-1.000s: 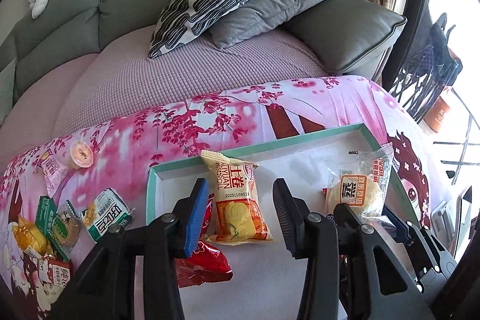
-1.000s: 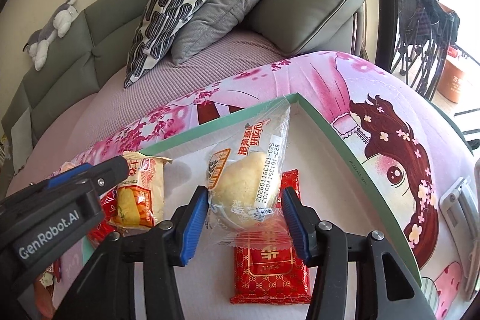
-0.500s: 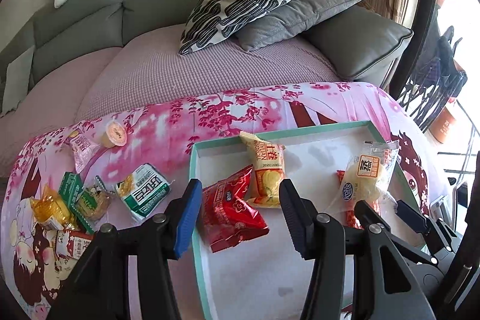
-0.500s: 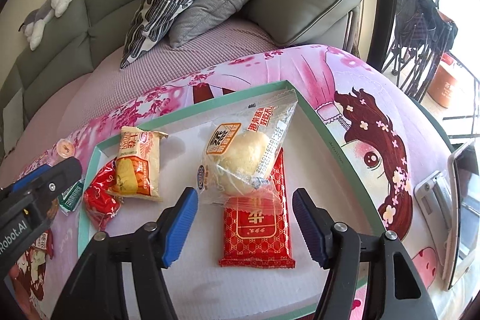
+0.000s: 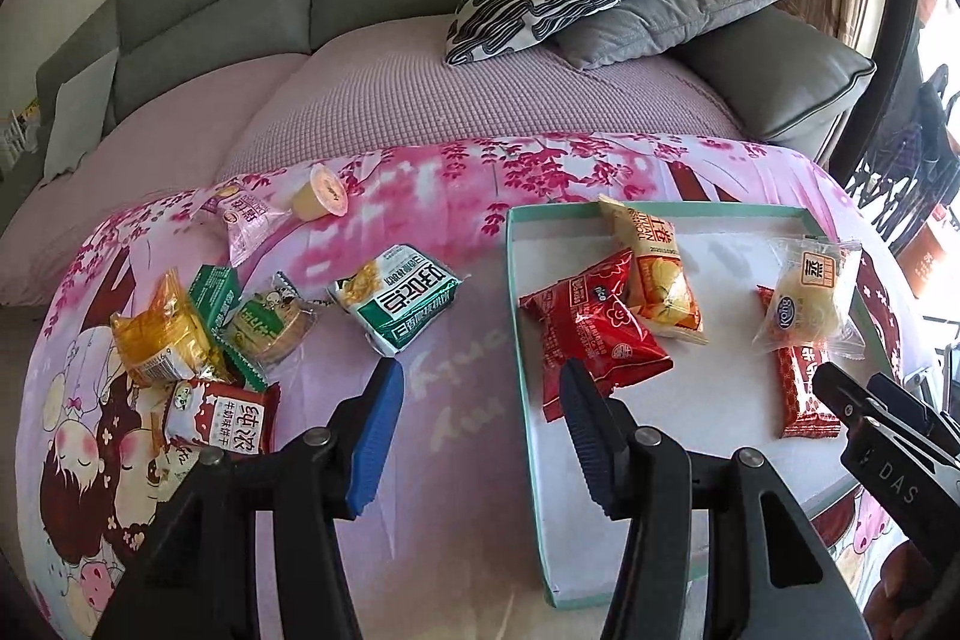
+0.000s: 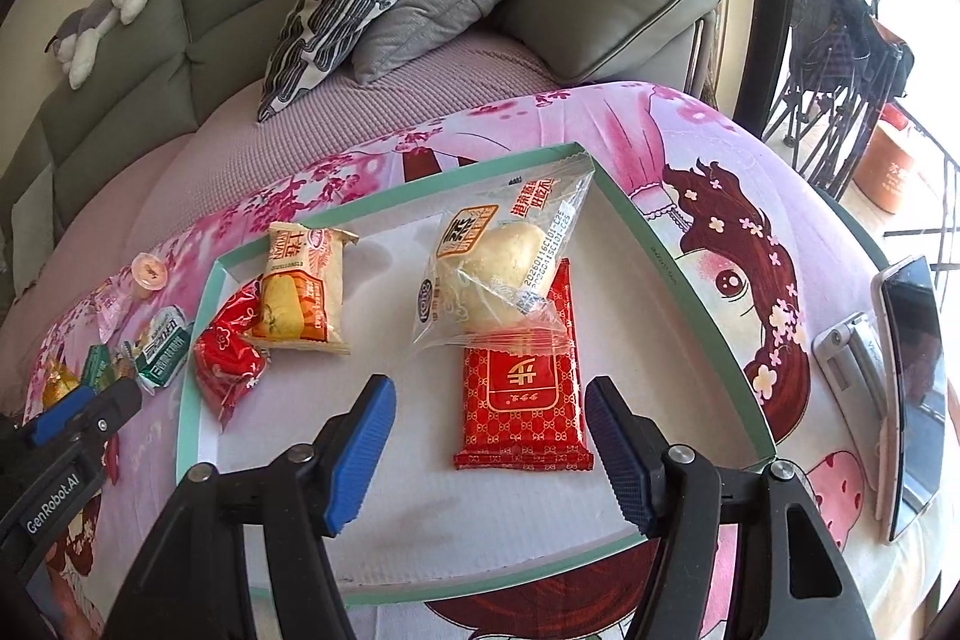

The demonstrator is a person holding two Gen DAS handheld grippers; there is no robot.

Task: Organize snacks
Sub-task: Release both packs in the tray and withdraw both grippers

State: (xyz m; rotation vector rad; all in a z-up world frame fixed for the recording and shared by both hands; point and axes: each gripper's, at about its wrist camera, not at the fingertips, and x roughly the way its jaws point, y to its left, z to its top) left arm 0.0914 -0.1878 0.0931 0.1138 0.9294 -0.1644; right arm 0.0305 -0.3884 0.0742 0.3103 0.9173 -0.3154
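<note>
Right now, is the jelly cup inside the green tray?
No, the jelly cup lies on the pink cloth, outside the green tray on its left.

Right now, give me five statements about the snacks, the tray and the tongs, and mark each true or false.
1. Four snack packets lie in the green-rimmed tray. True.
2. The clear bun packet overlaps the flat red packet. True.
3. The right tongs are shut on the flat red packet. False: they are open and hold nothing.
4. The green-and-white packet lies inside the tray. False: it lies on the pink cloth, outside the tray's left rim.
5. The left tongs are open and empty. True.
</note>
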